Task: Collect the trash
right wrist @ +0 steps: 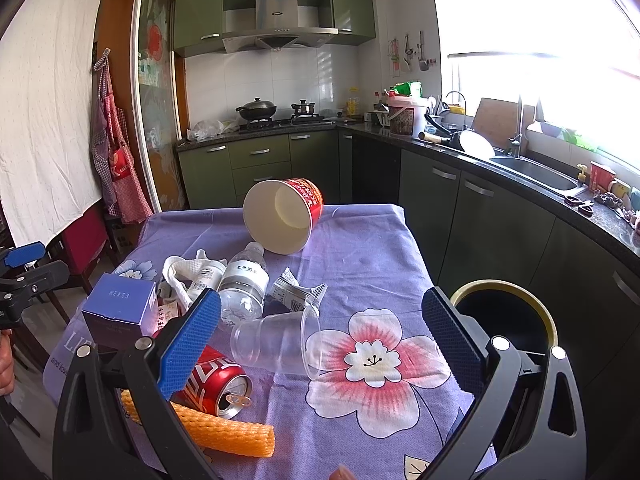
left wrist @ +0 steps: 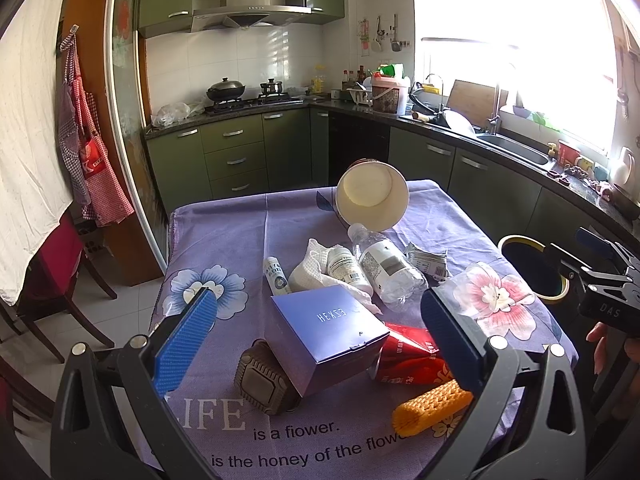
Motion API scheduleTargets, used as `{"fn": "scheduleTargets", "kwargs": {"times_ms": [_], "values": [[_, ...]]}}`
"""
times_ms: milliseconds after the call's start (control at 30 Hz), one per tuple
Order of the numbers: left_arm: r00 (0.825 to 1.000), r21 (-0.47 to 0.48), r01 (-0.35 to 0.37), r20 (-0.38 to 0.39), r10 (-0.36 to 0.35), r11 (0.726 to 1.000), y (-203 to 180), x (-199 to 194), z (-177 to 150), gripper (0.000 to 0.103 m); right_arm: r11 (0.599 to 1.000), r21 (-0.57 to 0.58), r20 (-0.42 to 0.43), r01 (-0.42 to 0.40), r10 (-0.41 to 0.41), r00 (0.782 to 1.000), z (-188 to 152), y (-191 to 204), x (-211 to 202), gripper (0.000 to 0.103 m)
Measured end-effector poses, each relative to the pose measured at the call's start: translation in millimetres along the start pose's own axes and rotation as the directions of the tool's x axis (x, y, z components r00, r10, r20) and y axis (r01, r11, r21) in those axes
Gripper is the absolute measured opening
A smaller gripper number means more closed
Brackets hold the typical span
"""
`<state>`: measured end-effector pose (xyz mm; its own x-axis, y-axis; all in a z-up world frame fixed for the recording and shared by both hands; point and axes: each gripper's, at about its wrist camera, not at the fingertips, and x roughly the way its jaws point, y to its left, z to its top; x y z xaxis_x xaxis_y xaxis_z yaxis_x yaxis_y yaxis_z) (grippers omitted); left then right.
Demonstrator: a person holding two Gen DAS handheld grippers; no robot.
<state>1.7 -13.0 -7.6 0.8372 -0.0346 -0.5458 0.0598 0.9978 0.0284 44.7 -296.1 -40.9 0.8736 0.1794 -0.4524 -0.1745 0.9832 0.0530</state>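
Observation:
Trash lies on a purple flowered tablecloth (left wrist: 240, 224). In the left wrist view my left gripper (left wrist: 320, 340) is open and empty, its jaws either side of a blue box (left wrist: 328, 332). Near it lie a red can (left wrist: 412, 356), an orange foam net (left wrist: 430, 404), a brown square object (left wrist: 264, 384), a plastic bottle (left wrist: 388, 268) and a tipped paper bowl (left wrist: 372, 198). In the right wrist view my right gripper (right wrist: 320, 344) is open and empty above a clear plastic cup (right wrist: 276, 344), beside the red can (right wrist: 216, 380) and foam net (right wrist: 228, 432). A black bin (right wrist: 504, 312) stands right of the table.
A white cloth (left wrist: 316, 268), small white bottle (left wrist: 346, 268), tube (left wrist: 276, 276) and silver wrapper (right wrist: 296, 290) lie mid-table. Green kitchen cabinets, stove and sink counter (right wrist: 532, 168) run behind and to the right. A chair (left wrist: 52, 276) stands to the left.

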Motion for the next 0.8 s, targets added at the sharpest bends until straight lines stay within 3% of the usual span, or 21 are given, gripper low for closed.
{"fn": "scheduleTargets", "kwargs": {"times_ms": [800], "values": [[1.0,-0.002,0.001,-0.002,-0.001,1.0,-2.0,1.9,-1.0,0.097,1.0,-0.001,-0.018,0.002,-0.002,1.0,0.1,1.8,6.1,0.099]]}}
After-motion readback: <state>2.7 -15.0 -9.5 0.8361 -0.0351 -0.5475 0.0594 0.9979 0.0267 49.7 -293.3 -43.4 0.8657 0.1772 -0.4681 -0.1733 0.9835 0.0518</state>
